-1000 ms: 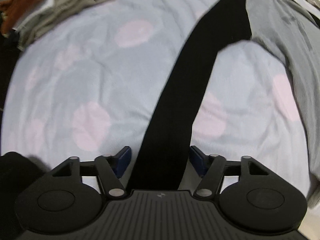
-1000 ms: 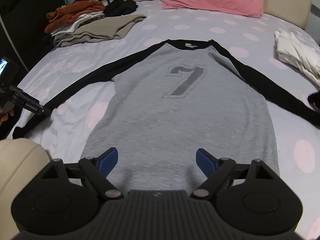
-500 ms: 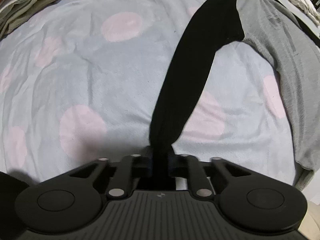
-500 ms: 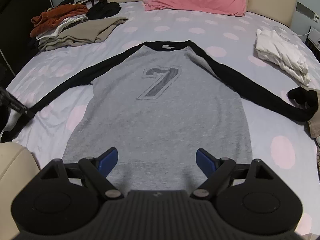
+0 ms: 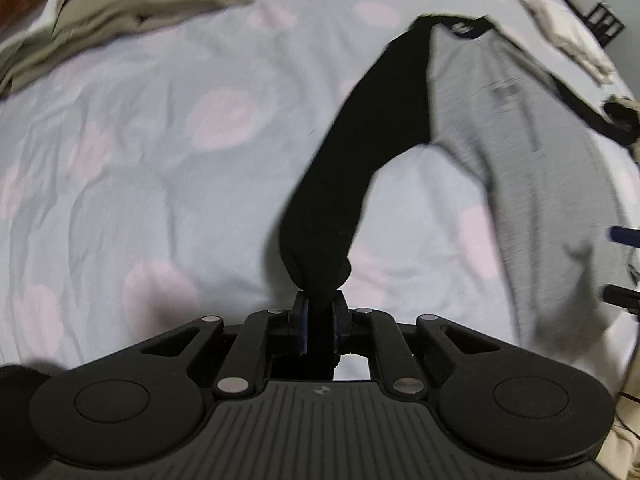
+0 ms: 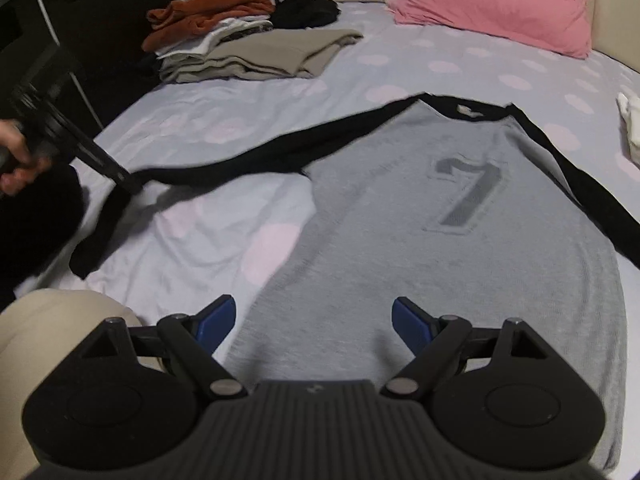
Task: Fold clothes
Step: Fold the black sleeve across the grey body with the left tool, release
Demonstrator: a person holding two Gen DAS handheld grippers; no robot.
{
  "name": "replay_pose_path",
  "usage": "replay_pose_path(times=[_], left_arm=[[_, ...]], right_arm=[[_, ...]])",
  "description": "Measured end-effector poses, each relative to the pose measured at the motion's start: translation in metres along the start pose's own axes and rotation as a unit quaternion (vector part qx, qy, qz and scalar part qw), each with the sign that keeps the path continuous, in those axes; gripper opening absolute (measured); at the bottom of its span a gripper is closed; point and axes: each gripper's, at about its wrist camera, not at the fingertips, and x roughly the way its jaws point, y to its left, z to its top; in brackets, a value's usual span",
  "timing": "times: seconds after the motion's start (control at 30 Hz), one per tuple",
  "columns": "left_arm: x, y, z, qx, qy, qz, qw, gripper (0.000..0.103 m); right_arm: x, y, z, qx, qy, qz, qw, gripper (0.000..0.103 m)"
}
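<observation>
A grey long-sleeved shirt [image 6: 448, 248] with black sleeves and a dark "7" lies face up on the bed. My left gripper [image 5: 319, 320] is shut on its left black sleeve [image 5: 352, 168], pinched near the cuff and lifted off the sheet. In the right wrist view that sleeve [image 6: 248, 160] runs taut to the left gripper [image 6: 128, 182], with the cuff end hanging below it. My right gripper [image 6: 313, 320] hangs open over the shirt's lower hem, nothing between its blue pads. The other black sleeve [image 6: 592, 196] lies flat at the right.
A pile of folded clothes [image 6: 256, 52] sits at the bed's far left, a pink pillow [image 6: 496, 4] at the headboard, a white garment [image 6: 630, 124] at the right edge. The spotted sheet [image 6: 192, 240] is bare left of the shirt. A beige cushion [image 6: 52, 320] lies near left.
My left gripper closed on the black sleeve and raised it off the sheet. The right gripper, still open, shifted sideways so the shirt now sits further right in its view.
</observation>
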Motion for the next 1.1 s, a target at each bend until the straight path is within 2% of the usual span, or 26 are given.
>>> replay_pose_path(times=[0.13,0.27,0.43,0.57,0.77,0.93,1.0,1.1], left_arm=[[-0.022,-0.038,0.022,0.021,-0.013,-0.02,0.9995,0.009],[-0.041,-0.09,0.053,0.058,-0.015,-0.037,0.9975,0.009],[-0.051,-0.159,0.087,0.091,-0.016,-0.064,0.9936,0.009],[-0.049,-0.208,0.106,0.109,-0.01,-0.091,0.9899,0.009],[-0.024,-0.267,0.121,0.1,-0.002,-0.141,0.9849,0.009],[0.015,-0.303,0.12,0.095,0.005,-0.142,0.9852,0.012],[0.028,-0.312,0.117,0.094,-0.002,-0.143,0.9853,0.018],[0.046,-0.324,0.112,0.092,-0.015,-0.169,0.9813,0.027]], right_arm=[[-0.005,-0.026,-0.011,0.03,0.009,-0.014,0.999,0.087],[-0.013,-0.044,-0.023,0.032,0.025,0.009,0.999,0.087],[-0.026,-0.05,-0.03,0.021,0.003,0.038,0.999,0.087],[-0.036,-0.056,-0.033,0.023,-0.011,0.04,0.999,0.087],[-0.055,-0.08,-0.043,0.037,-0.019,0.023,0.999,0.087],[-0.075,-0.098,-0.054,0.029,-0.015,-0.02,0.999,0.087],[-0.083,-0.104,-0.057,0.029,-0.014,-0.035,0.999,0.087],[-0.093,-0.111,-0.061,0.034,-0.015,-0.04,0.999,0.087]])
